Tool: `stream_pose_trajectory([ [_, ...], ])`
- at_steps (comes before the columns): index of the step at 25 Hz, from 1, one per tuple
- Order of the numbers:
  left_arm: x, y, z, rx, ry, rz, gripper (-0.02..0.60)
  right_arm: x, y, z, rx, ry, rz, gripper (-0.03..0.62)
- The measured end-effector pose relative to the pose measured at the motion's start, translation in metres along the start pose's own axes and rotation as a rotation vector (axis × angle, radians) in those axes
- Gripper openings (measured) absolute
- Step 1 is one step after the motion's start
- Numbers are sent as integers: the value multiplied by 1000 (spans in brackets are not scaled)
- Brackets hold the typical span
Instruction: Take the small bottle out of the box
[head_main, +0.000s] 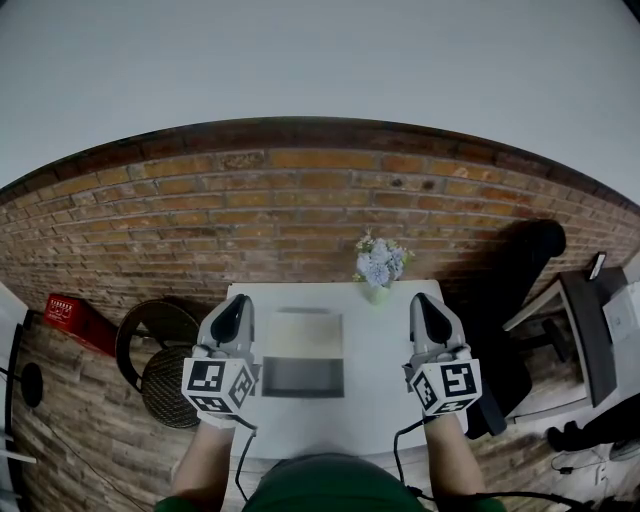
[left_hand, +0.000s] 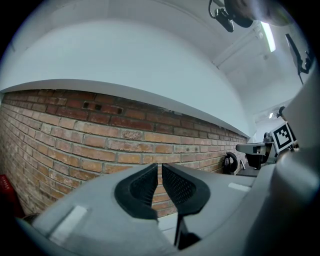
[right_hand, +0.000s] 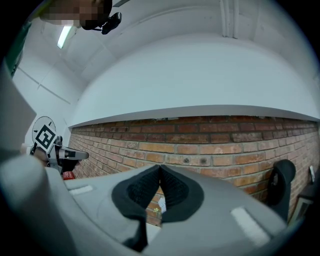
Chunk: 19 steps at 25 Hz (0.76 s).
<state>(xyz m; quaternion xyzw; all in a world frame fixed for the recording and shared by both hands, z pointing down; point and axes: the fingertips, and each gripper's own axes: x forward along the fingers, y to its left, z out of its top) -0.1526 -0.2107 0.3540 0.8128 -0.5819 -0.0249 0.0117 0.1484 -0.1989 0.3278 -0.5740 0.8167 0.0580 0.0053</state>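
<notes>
The pale, straight-sided rectangular box sits mid-frame on a smooth white table, with its long axis running up the frame. Its dim grey inside shows no small bottle clearly. Only the head view shows it. The left gripper holds its ribbed black jaws a slit apart and empty, while the right gripper has its jaws closed on nothing, facing rough brick wall.

We see the box just below the centre of the head view, lying flat on the white worktop with its sides square to the worktop's edges. It is a rectangle, longer up the frame than across. Its upper half is pale cream. Its lower half is dark grey with a lighter rim, like an open tray seen from above. Whether the pale part is a lid folded back we cannot tell. We cannot make out the small bottle in the box at this size.
</notes>
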Motion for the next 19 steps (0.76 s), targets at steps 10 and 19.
stream_pose_trajectory([
  [10, -1, -4, -6, 1, 15, 9, 35, -3, -6, -10, 15, 10, -3, 3],
  [19, 0, -16, -10, 10, 26, 11, 35, -9, -15, -14, 21, 15, 2, 3],
])
